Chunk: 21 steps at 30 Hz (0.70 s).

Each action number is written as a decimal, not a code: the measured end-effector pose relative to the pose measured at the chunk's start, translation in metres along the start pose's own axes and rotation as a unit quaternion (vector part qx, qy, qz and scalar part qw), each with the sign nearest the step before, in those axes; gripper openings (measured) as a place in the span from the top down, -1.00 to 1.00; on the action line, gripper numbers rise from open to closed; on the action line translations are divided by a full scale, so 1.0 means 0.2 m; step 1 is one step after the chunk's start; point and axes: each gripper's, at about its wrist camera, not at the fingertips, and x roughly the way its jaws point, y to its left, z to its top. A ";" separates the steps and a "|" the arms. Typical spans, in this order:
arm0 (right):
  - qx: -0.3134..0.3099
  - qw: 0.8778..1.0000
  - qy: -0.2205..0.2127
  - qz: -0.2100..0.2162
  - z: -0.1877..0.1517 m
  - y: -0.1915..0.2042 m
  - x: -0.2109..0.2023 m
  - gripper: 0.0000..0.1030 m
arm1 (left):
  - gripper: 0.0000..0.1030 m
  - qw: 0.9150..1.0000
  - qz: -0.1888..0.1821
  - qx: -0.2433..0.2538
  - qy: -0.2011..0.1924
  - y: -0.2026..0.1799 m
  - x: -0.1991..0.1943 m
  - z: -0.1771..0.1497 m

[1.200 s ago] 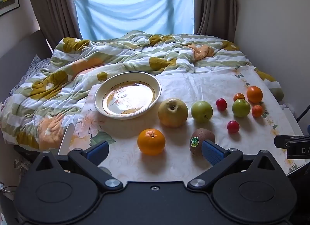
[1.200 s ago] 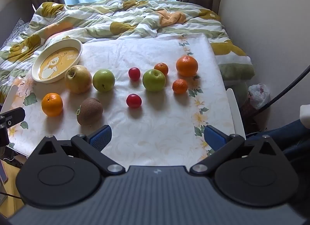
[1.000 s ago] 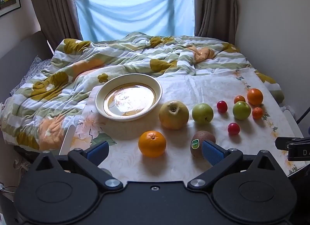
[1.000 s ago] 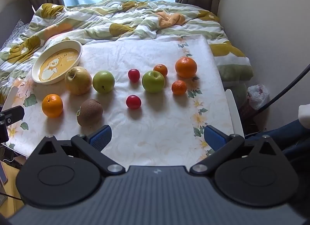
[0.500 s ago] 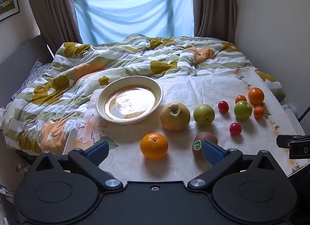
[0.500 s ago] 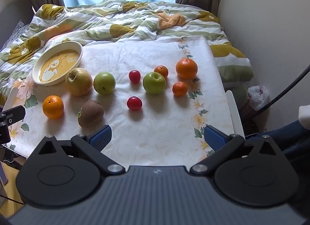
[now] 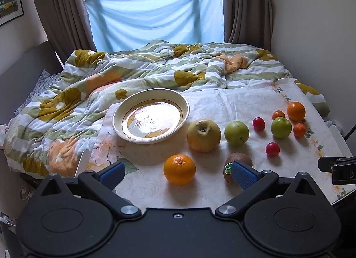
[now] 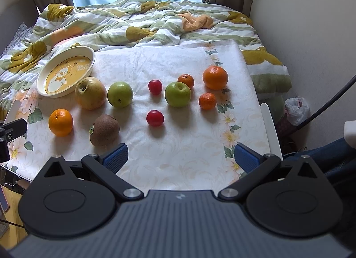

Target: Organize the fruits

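The fruits lie untouched on the floral cloth [image 8: 178,62], the kiwi [image 8: 104,130] and near orange [image 7: 179,169] at its front, beside the bare plate [image 7: 118,122]. Since a second ago they have only slid slightly lower in both views. Left gripper [image 7: 178,172] and right gripper [image 8: 180,158] stay spread wide, holding nothing.

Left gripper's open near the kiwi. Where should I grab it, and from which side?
Grip the kiwi across its narrow middle, coming from above, fingers clear of the orange. It lies on its side, stickered end toward the left gripper; that waist probably suits the open jaws best.
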 end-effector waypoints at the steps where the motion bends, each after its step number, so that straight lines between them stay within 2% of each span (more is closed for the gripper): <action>1: 0.000 1.000 0.000 0.000 0.00 0.00 0.00 -1.00 | -1.00 1.000 0.000 0.000 0.000 0.00 0.00 0.00; 21: -0.002 1.000 0.004 -0.002 0.01 0.01 0.00 -1.00 | -1.00 1.000 0.002 0.000 0.002 0.02 0.00 -0.01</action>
